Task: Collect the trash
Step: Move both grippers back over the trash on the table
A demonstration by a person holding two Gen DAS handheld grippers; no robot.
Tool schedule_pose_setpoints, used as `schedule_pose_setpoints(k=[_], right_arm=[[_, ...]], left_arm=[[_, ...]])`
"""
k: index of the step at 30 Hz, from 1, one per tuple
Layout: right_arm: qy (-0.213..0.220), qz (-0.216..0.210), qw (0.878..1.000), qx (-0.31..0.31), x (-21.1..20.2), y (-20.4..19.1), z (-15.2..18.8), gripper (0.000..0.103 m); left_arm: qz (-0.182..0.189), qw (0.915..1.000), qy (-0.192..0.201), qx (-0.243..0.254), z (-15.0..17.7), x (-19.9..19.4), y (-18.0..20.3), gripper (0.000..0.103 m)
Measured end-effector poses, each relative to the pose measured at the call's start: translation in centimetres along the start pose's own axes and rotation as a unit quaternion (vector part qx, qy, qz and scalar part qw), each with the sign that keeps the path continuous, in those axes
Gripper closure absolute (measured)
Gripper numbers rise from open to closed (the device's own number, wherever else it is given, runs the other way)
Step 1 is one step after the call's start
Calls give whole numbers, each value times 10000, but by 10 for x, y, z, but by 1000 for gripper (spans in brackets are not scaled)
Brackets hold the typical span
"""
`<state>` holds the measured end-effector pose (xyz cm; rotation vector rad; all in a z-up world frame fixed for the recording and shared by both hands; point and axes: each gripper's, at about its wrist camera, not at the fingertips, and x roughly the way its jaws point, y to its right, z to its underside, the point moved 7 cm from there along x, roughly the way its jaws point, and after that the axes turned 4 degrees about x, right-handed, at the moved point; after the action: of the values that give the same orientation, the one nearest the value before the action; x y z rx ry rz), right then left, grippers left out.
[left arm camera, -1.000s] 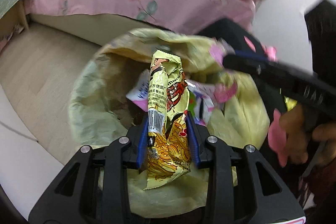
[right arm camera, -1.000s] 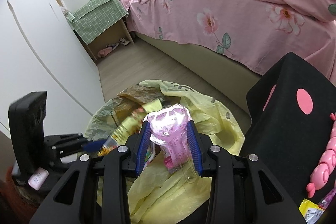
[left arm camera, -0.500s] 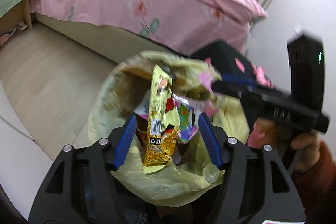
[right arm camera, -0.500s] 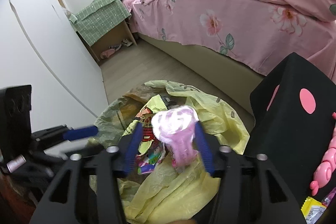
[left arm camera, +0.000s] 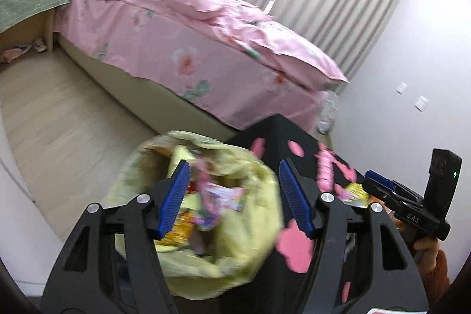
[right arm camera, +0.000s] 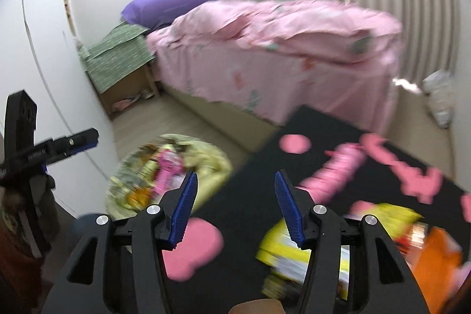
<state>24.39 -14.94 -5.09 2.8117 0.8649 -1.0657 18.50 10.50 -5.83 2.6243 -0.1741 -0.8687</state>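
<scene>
A pink bed (left arm camera: pixel 188 55) fills both views. The black, pink-spotted desk (right arm camera: pixel 294 155) shows yellow wrappers (right arm camera: pixel 297 252) only in the right view. The yellow trash bag (left arm camera: pixel 250 214), holding wrappers, sits below the left gripper (left arm camera: pixel 234 199). Left gripper and right gripper (right arm camera: pixel 235 209) both gape, empty.

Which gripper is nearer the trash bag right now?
Left. The left gripper hangs open right over the trash bag. The right gripper, also open, sits off to the bag's side, over the black table.
</scene>
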Motion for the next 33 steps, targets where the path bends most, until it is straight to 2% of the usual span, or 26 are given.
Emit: schedule_pose_setpoints(k=[2, 7, 11, 15, 20, 22, 25, 29, 33], right_arm=[[101, 279, 9995, -103, -27, 21, 11, 43], [-23, 1073, 9939, -271, -82, 71, 53, 43], [8, 1703, 9853, -120, -114, 108, 87, 43], [58, 1956, 9800, 360, -135, 144, 113, 43], [255, 2198, 9723, 748, -155, 174, 135, 43], [305, 2242, 9682, 1071, -158, 190, 142, 43], [341, 1918, 9685, 1550, -149, 202, 147, 43], [442, 1601, 9637, 2092, -125, 217, 143, 43], [91, 1453, 9647, 2195, -79, 222, 136, 43]], left_arm=[[104, 9998, -49, 133, 5, 5, 22, 43], [640, 9965, -332, 430, 24, 27, 86, 40], [1300, 9855, -711, 830, 46, 46, 144, 33], [1532, 9725, -1001, 1440, 68, 63, 198, 33], [1741, 9522, -1327, 2131, 90, 92, 263, 33], [1745, 9490, -1402, 2220, 94, 103, 282, 33], [1613, 9573, -1276, 2033, 91, 114, 291, 33], [1316, 9706, -1116, 1676, 84, 119, 276, 33], [1146, 9737, -1162, 1589, 82, 115, 255, 33]])
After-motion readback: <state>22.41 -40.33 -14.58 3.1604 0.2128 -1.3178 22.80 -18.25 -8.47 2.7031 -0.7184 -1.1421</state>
